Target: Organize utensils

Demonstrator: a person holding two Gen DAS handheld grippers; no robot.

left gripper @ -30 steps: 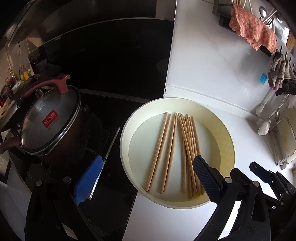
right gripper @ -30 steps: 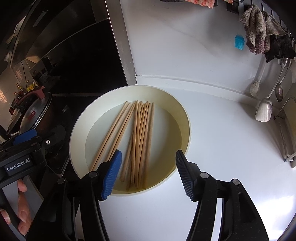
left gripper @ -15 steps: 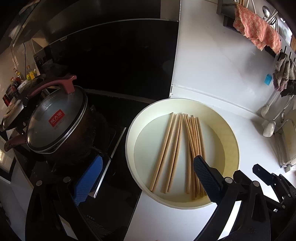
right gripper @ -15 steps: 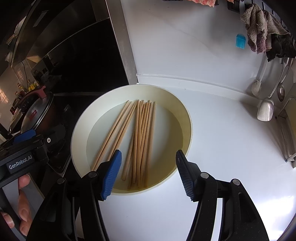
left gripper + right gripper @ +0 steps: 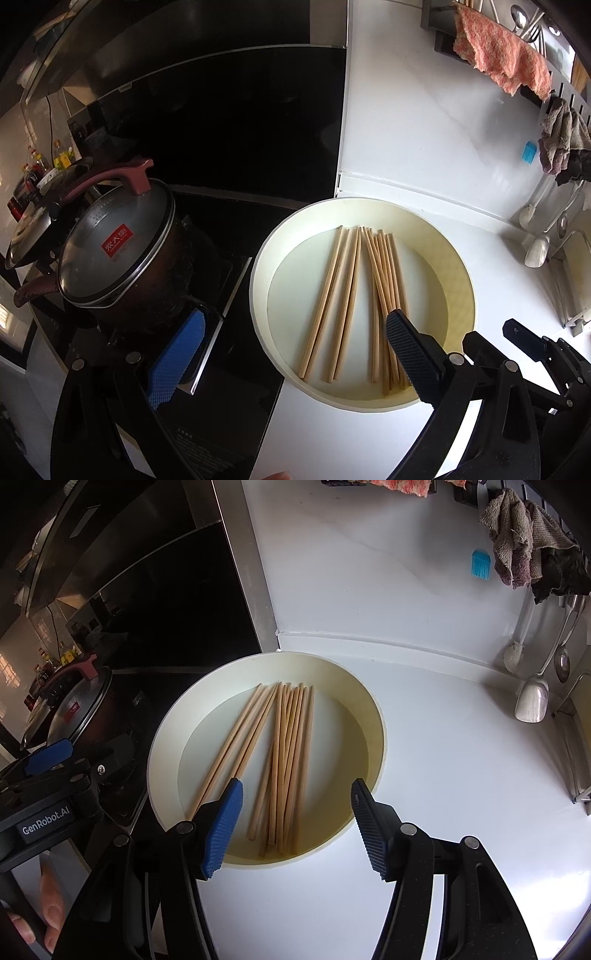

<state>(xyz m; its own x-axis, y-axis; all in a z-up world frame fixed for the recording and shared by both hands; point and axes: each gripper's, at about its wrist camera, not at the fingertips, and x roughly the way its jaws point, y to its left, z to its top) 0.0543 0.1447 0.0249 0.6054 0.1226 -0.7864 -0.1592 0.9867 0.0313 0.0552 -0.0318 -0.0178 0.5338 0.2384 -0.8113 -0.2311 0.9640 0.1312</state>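
Chopsticks [image 5: 280, 760], roughly a dozen though overlap blurs the count, lie in one cream dish [image 5: 376, 716] on the white worktop [image 5: 461, 768]; right claw [image 5: 295, 823] gapes empty at the dish's 6 o'clock rim; left claw [image 5: 291, 354] gapes empty; one lidded pot [image 5: 114, 251] at 9 o'clock.

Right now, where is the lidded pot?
In the left wrist view the lidded pot stands on the dark stove at the left, beside the cream basin that holds the chopsticks.
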